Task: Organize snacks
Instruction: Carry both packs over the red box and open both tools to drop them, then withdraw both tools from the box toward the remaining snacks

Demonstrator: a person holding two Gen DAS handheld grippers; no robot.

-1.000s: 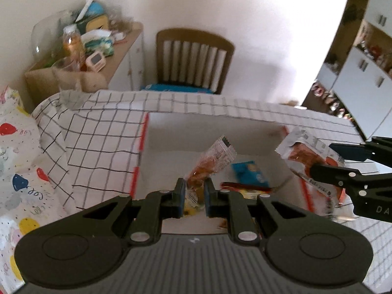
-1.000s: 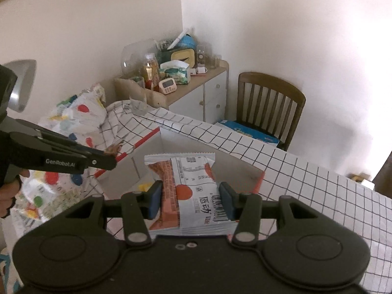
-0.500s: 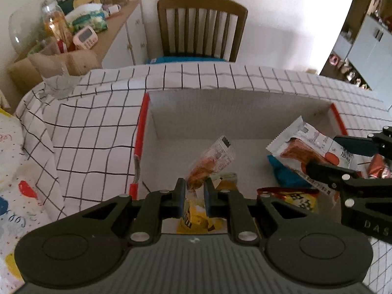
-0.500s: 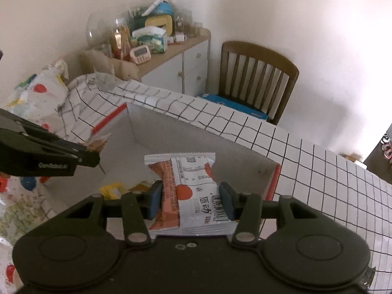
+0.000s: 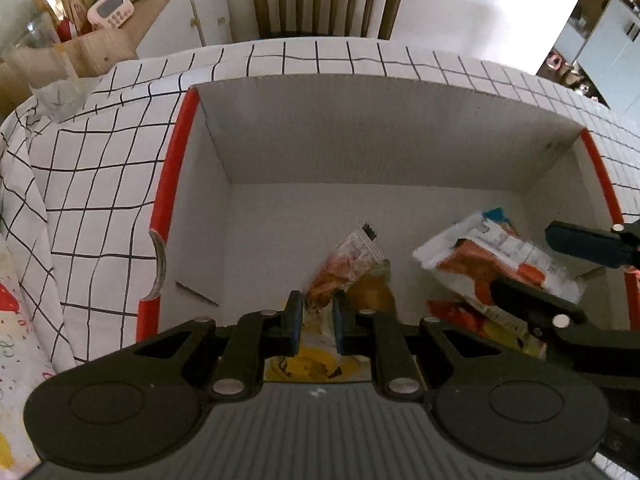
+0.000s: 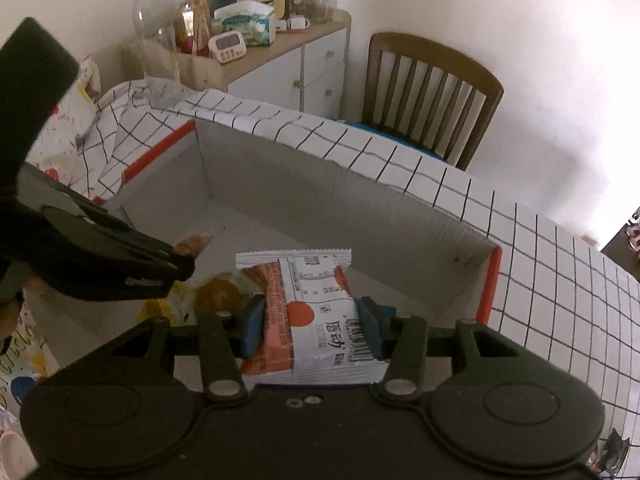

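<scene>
A white cardboard box (image 5: 360,136) with red-edged flaps sits on the checked tablecloth. My left gripper (image 5: 316,322) is shut on a small clear snack packet with orange contents (image 5: 346,266) and holds it low inside the box. My right gripper (image 6: 310,326) is shut on a white and orange snack pack (image 6: 310,308) and holds it over the box's right half; the pack also shows in the left wrist view (image 5: 496,260). Yellow and red snack packs (image 5: 480,324) lie on the box floor beneath both grippers.
The box (image 6: 360,208) fills the table's middle. A wooden chair (image 6: 432,92) stands behind the table. A cabinet (image 6: 280,52) at the back left carries jars, a timer and tissues. A patterned bag (image 5: 16,320) lies at the left.
Both grippers have moved forward and down into the box, each still holding its snack pack. The box now fills both views.
</scene>
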